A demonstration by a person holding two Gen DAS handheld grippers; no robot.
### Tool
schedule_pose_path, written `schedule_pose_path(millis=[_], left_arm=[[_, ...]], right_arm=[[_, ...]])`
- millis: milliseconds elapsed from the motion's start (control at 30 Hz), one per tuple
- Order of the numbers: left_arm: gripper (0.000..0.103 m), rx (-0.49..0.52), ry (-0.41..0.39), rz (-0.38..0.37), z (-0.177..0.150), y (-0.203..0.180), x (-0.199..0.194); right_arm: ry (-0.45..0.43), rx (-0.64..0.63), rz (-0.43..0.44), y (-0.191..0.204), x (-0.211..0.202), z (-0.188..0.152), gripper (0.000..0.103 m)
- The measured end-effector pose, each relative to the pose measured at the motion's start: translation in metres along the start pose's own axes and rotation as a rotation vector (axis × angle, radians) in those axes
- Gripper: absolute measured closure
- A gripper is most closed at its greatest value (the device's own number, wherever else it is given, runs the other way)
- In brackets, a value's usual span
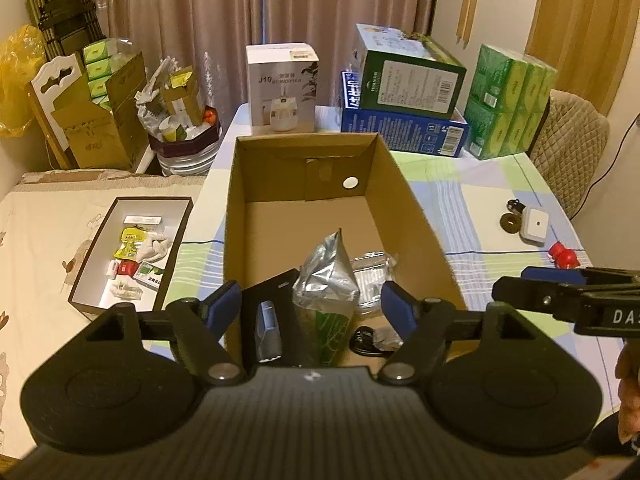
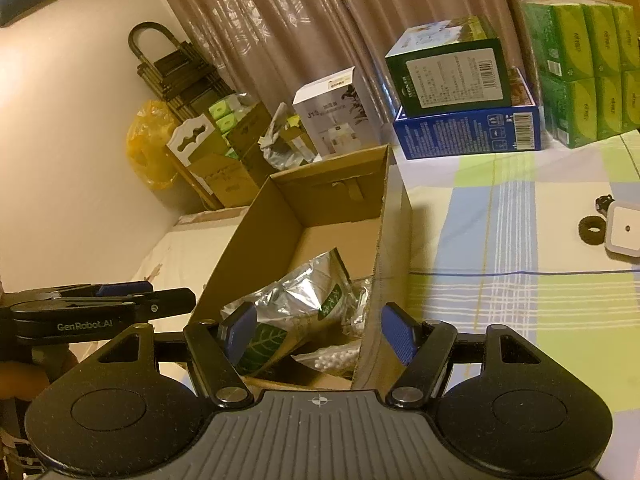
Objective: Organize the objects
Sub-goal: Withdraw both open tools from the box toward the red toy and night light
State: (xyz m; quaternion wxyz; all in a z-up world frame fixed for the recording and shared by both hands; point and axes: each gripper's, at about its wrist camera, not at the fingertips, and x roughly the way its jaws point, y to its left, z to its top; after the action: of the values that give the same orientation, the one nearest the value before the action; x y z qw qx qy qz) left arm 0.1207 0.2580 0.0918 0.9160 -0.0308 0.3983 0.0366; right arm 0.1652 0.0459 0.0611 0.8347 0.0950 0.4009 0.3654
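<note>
1. Left wrist view: the left gripper (image 1: pixel 312 300) hovers over the near end of the open brown cardboard box (image 1: pixel 416 216) with its fingers spread wide and nothing between them. Below lie a crinkled silver foil pouch with a green leaf print (image 1: pixel 326 276), a dark flat device (image 1: pixel 266 320) and clear plastic bags (image 1: pixel 372 276).
2. Right wrist view: the right gripper (image 2: pixel 316 334) also has its fingers apart and empty — they straddle the box's right wall. Moving sideways from here could catch that wall and drag or tip the light box.
3. Still loose on the checked-cloth bench (image 1: pixel 500 184), well apart from the box: a white square plastic device (image 1: pixel 534 225), a dark ring (image 1: pixel 510 222) and a small red figure (image 1: pixel 564 257).
4. The small red figure sits just beside the right gripper's arm — a careless sweep may knock it off the bench edge.
5. The pouch stands tall and looks slippery; anything dropped on it would likely slide or crush it.
</note>
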Motion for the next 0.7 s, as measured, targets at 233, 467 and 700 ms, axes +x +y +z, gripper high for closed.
schedule_pose_path(millis=[233,467,700], left_arm=[[0.022,0.013,-0.020,-0.019,0.001,-0.015,-0.010],[0.015,0.022,-0.043,-0.042,0.002,-0.034,-0.020],[0.006,0.020,-0.065,-0.065,0.000,-0.053,-0.030]], right_arm=[[-0.014,0.011,-0.012,-0.006,-0.015,-0.001,0.037],[-0.030,0.025,-0.027,-0.016,-0.032,-0.004,0.037],[-0.047,0.043,-0.047,-0.028,-0.053,-0.007,0.037]])
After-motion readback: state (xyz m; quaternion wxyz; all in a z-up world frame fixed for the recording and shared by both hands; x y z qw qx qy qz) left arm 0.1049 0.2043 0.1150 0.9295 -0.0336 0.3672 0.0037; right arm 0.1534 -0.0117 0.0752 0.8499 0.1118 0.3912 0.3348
